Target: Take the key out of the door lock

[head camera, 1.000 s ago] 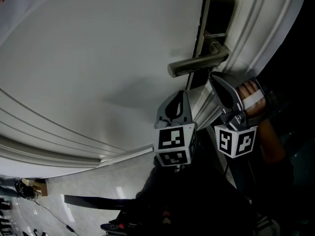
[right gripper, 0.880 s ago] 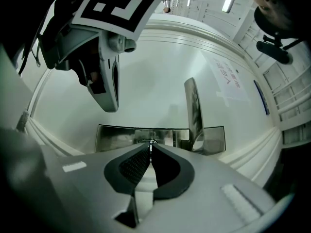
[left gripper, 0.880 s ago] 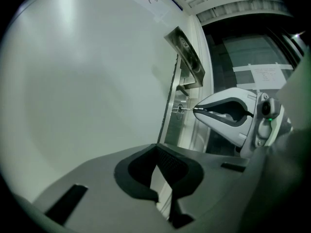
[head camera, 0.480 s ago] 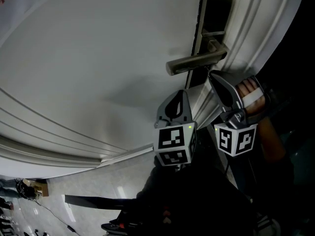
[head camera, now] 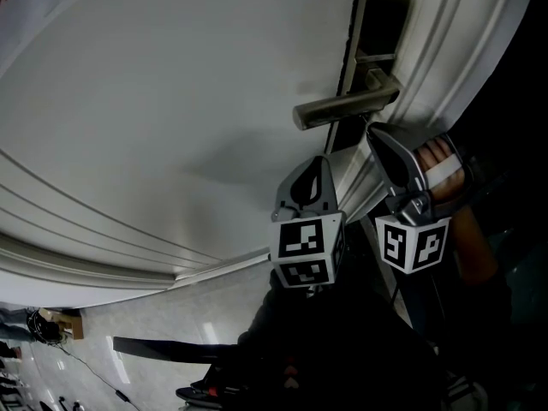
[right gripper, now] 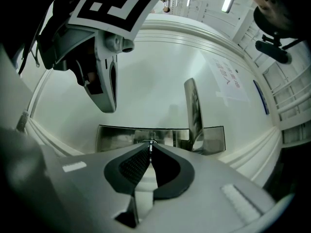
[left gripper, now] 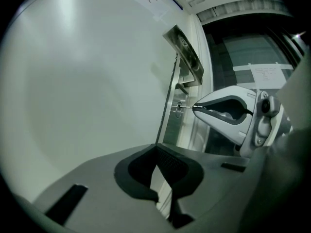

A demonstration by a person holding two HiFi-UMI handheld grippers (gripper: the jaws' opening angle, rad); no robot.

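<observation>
From above, the white door (head camera: 171, 101) fills most of the sight, with its metal lever handle (head camera: 342, 110) sticking out to the left from the dark lock plate (head camera: 377, 24). The left gripper (head camera: 317, 165) hangs just off the door face below the lever, touching nothing. The right gripper (head camera: 374, 137), gripped by a hand (head camera: 438, 163), pokes its tip in right under the lever, at the plate

In the left gripper view, that claw's two pads are pressed together at the tips with nothing between them. Further off to the right, the other claw's pointed nose meets the key (left gripper: 186, 108), whose thin shaft runs across into the round lock (left gripper: 179, 109) on the plate

In the right gripper view, the right claw is closed tight on a thin sliver of key, right up against the plate, so the key sits in the lock. The lever stands just to the right, and the left claw hangs at the upper left, well apart
</observation>
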